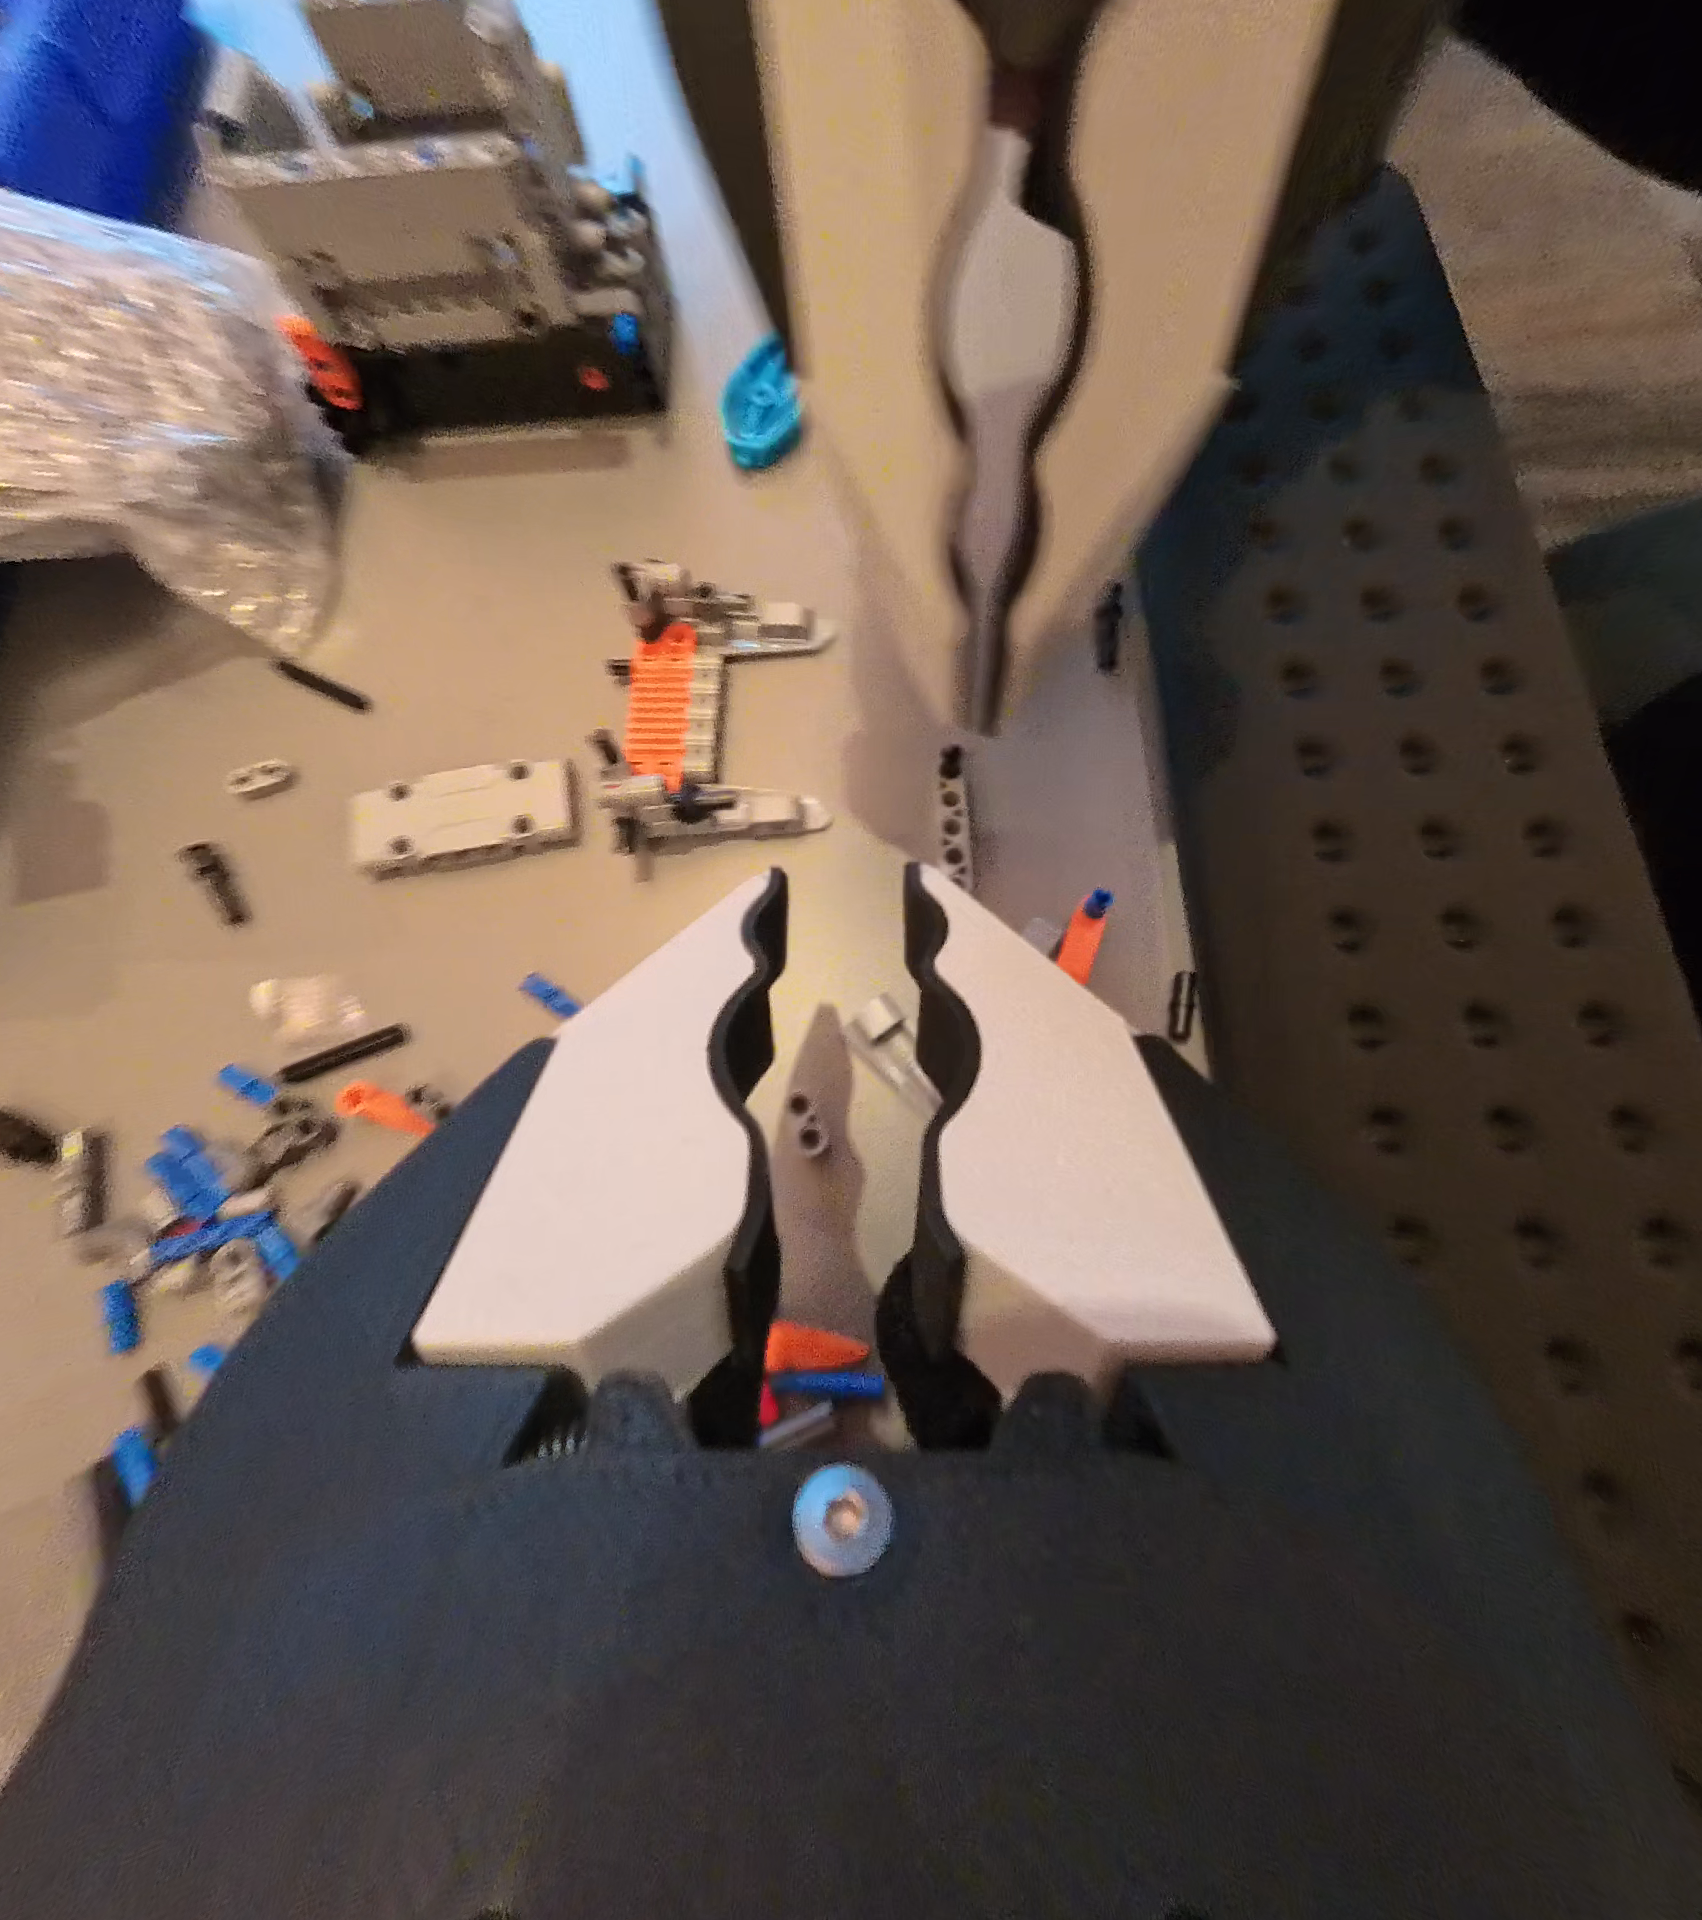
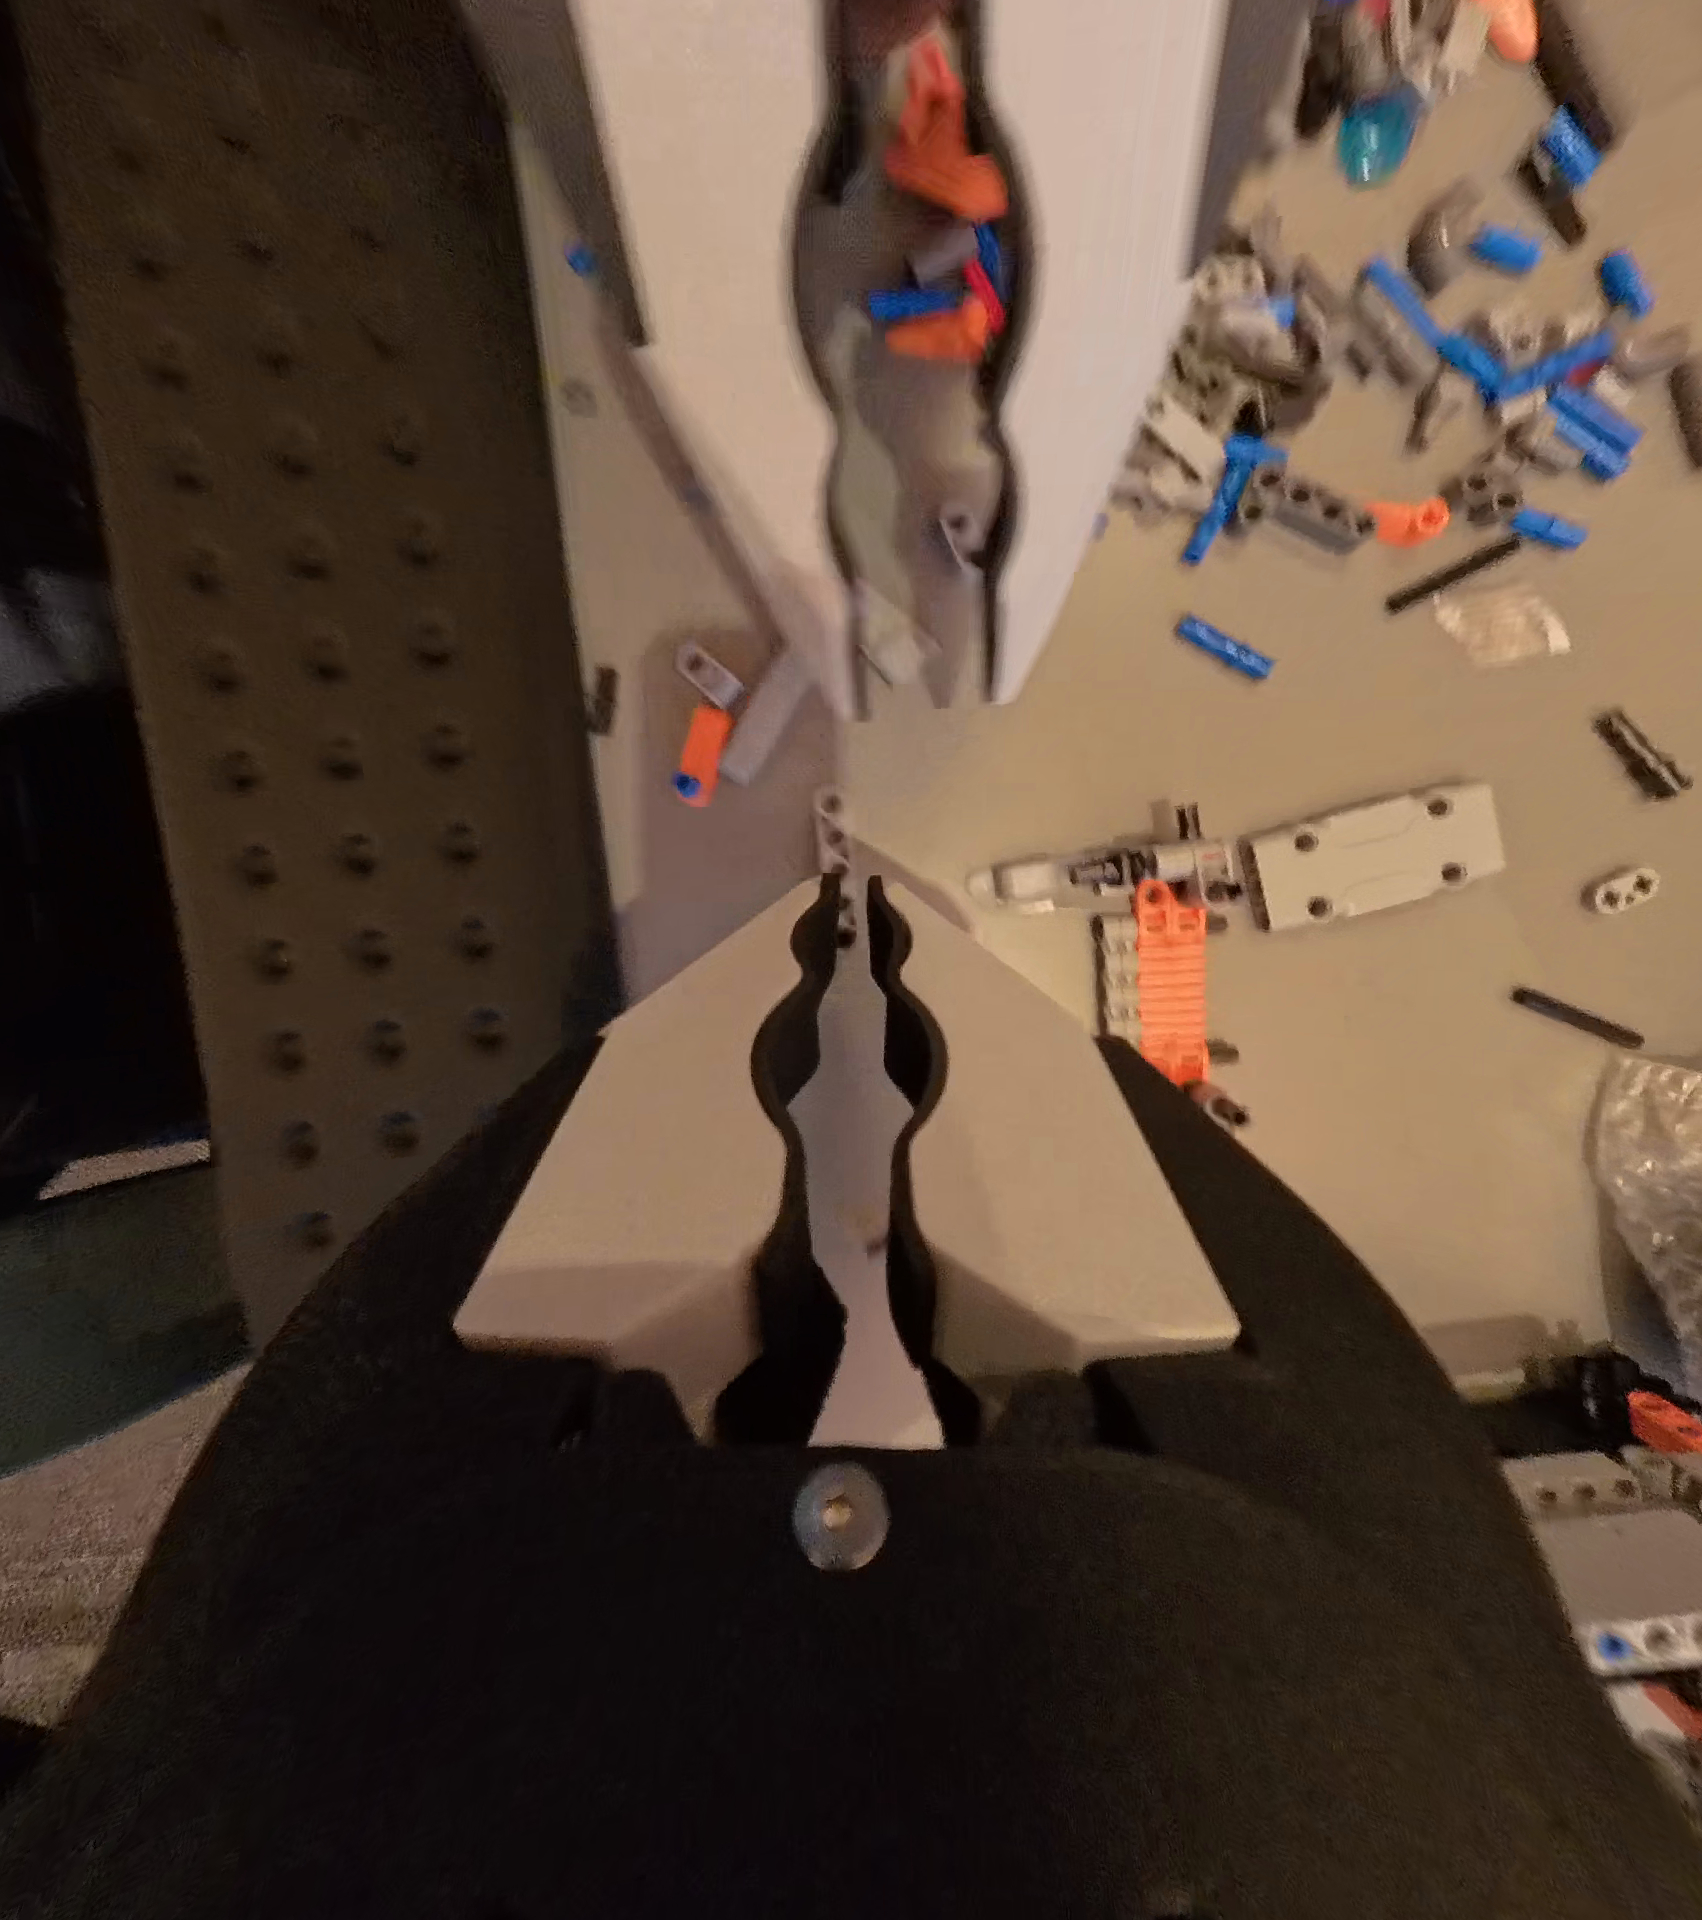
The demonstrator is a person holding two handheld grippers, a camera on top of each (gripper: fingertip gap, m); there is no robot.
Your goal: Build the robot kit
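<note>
Two grippers point at each other over a tan table (image 1: 473,582) full of small building toy pieces. In the right wrist view, the right gripper (image 2: 854,883) has its jaws almost pressed together, and they pinch the near end of a thin grey beam with holes (image 2: 832,831). The beam sticks out just past the tips. In the left wrist view, the left gripper (image 1: 845,883) has its jaws spread apart and holds nothing. A flat grey piece (image 1: 819,1132) lies on the table under the gap between its fingers, and the grey beam stands just beyond its tips, between the two grippers. A small orange piece with a blue tip (image 1: 1084,933) lies just to the right of the left gripper. Farther off to the left sit a half-built model with an orange ribbed part (image 1: 665,696) and a flat light grey block (image 1: 462,816). A heap of blue, grey and black bits (image 1: 192,1205) lies near on the left. A dark board with rows of holes (image 1: 1429,935) runs along the right side. Far away on the table are a teal wheel (image 1: 764,405), a big grey and black model (image 1: 452,249) and a shiny crinkly bag (image 1: 99,416).
</note>
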